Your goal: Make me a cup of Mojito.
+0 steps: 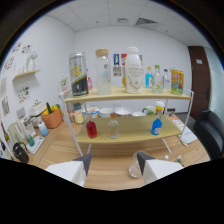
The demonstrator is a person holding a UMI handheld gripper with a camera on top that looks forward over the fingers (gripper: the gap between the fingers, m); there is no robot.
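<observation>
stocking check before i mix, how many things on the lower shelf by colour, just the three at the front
red bottle: 1
clear glass: 1
blue bottle: 1
total: 3
The hand-held gripper is open and holds nothing.

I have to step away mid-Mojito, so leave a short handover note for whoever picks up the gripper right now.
Gripper: open, holding nothing, aimed at the two-tier light wooden shelf rack.
Just ahead of the fingers: a small clear glass on the wooden table, near the right finger, not between them.
Top shelf: dark can, clear bottle with cork-coloured lid, large white bottle, smaller bottles beyond.
Lower shelf: small red bottle, small clear glass bottle, small blue bottle.
Done: nothing evident; I cannot tell whether the glass holds anything.
Left: pick ingredients, pour, mix.
</observation>
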